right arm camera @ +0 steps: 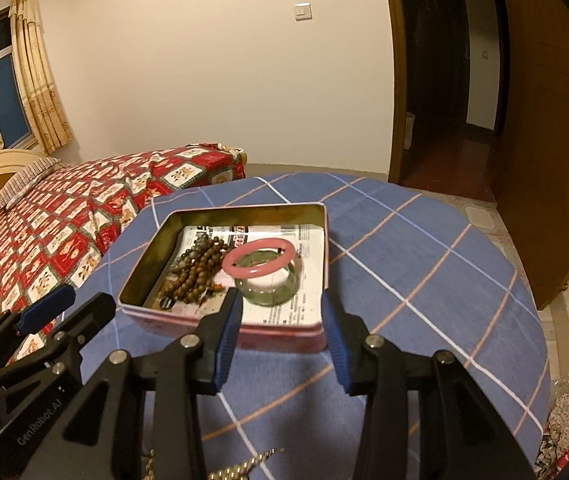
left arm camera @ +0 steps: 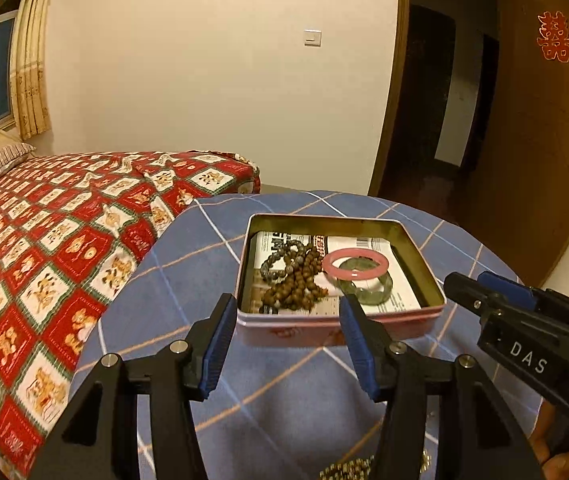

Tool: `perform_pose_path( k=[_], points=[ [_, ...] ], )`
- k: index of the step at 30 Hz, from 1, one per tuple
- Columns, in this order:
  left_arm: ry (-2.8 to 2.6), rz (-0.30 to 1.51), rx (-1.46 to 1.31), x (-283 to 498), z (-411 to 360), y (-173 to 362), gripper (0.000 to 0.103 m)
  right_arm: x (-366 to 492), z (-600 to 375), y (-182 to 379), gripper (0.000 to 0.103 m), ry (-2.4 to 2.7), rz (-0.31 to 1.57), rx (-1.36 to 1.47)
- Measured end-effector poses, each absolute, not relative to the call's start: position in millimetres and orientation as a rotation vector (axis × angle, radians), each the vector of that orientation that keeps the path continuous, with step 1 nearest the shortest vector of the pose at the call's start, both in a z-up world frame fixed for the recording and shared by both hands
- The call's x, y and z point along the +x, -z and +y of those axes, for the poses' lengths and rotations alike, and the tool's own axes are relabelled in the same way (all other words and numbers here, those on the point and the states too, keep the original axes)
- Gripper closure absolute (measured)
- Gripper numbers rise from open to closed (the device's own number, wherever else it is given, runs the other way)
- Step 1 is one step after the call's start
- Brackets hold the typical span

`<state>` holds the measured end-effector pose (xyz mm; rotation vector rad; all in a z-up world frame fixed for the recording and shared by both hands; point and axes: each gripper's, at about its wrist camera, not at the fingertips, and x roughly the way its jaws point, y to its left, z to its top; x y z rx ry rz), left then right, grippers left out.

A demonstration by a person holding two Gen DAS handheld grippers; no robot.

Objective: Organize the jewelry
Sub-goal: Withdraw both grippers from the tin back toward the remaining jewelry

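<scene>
I hold both grippers angled down over a round table (right arm camera: 424,264) draped in blue plaid cloth, just short of an open pink tin (left arm camera: 316,326). My left gripper (left arm camera: 284,312) stands spread with nothing between its blue pads; my right gripper (right arm camera: 280,308) is likewise parted and empty. Inside the tin, on printed paper, a pink bangle (right arm camera: 260,260) leans on a green jade bangle (right arm camera: 272,286). Beside them lie a brown wooden bead strand (left arm camera: 296,280) and a grey bead bracelet (left arm camera: 280,258). A gold beaded chain (right arm camera: 240,468) lies on the cloth below my fingers.
</scene>
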<state>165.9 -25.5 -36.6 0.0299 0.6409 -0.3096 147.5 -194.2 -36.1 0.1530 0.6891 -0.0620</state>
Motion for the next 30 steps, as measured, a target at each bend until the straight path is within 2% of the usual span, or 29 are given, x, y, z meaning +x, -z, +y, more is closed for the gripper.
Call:
perform_pose_path(
  k=[20, 30],
  points=[
    [0.288, 0.643, 0.014, 111.8, 2.3, 36.9, 0.049, 90.5, -194.8, 44.7, 0.058, 0.068, 0.706, 0.143],
    [0.350, 0.706, 0.021, 89.3, 2.5, 57.0, 0.049, 68.8, -194.8, 56.0, 0.058, 0.061, 0.737, 0.141]
  ],
)
